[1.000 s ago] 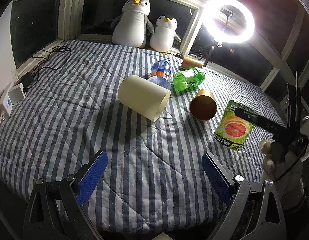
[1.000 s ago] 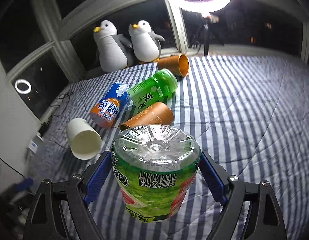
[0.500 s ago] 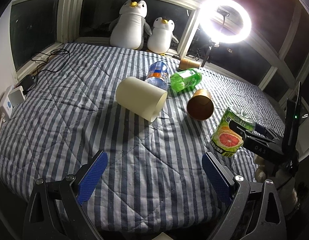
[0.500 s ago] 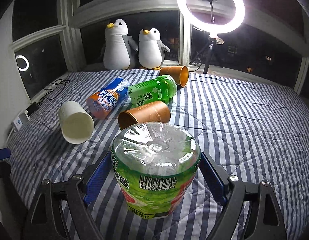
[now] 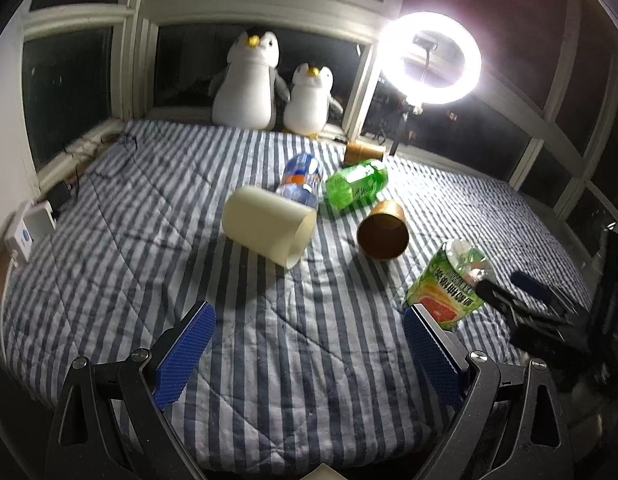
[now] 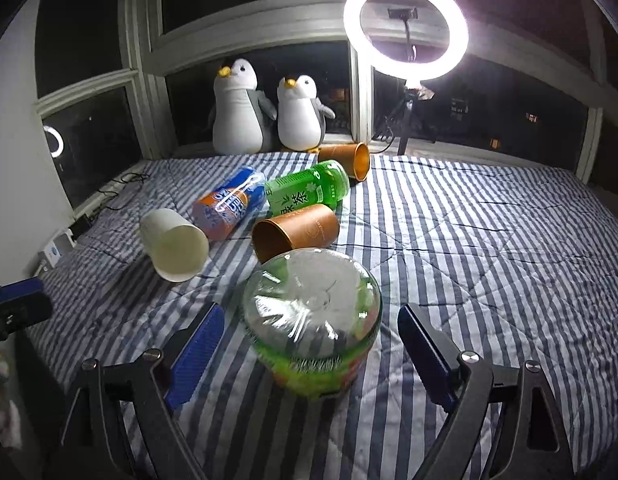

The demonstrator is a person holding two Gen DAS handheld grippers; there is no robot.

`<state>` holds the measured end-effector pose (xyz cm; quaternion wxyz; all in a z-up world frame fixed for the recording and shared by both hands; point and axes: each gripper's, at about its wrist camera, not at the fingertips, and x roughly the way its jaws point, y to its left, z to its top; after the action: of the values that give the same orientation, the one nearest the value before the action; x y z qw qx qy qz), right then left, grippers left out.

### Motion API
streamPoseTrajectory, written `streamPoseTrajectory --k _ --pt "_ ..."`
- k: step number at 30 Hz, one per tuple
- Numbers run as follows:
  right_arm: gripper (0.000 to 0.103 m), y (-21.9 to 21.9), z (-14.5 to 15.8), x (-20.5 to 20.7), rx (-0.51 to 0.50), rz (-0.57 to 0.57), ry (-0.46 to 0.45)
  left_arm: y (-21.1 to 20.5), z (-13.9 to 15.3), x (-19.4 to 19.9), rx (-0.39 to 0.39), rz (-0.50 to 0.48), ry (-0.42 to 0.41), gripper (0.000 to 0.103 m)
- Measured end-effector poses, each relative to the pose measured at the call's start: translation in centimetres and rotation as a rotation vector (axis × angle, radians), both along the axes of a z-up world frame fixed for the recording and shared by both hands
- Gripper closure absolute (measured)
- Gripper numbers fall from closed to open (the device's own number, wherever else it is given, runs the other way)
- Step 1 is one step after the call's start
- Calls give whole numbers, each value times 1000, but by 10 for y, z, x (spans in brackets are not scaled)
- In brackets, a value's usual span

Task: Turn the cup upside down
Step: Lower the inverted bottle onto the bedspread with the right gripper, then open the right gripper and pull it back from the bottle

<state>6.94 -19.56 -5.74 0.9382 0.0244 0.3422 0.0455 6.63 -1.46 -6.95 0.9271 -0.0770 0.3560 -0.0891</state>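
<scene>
Dim night interior; sole strong source a white circular ring lamp on a stand (image 5: 430,58) (image 6: 406,27), blown out with surrounding glare. Cream paper cup lying on its side (image 5: 267,225) casts a soft leftward shadow on the blue-and-white striped quilt (image 5: 157,248). Heavy fisheye curvature, black vignetted corners; dark window panes (image 6: 91,136) carry a small lamp reflection.

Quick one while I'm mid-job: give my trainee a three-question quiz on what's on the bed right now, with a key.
1. True or false: the white cup lies on its side.
2. How many brown cups lie on the striped quilt? A one, B two, C three.
3. Fill in: the right gripper is ___, with a gap on each side of the grapefruit bottle.
Key: 1 true; 2 B; 3 open.
</scene>
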Motion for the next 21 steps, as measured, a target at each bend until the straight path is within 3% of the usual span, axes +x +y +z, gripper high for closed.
streamPoseTrajectory --k 10,16,21 --pt "14 6 13 -61 10 -89 -93 -17 17 -24 63 25 -152 6" --pt "12 8 26 -77 38 -117 -139 -26 28 -37 96 39 -230 6" --pt "11 15 36 -87 -2 -133 -173 -33 38 -49 117 47 -291 6"
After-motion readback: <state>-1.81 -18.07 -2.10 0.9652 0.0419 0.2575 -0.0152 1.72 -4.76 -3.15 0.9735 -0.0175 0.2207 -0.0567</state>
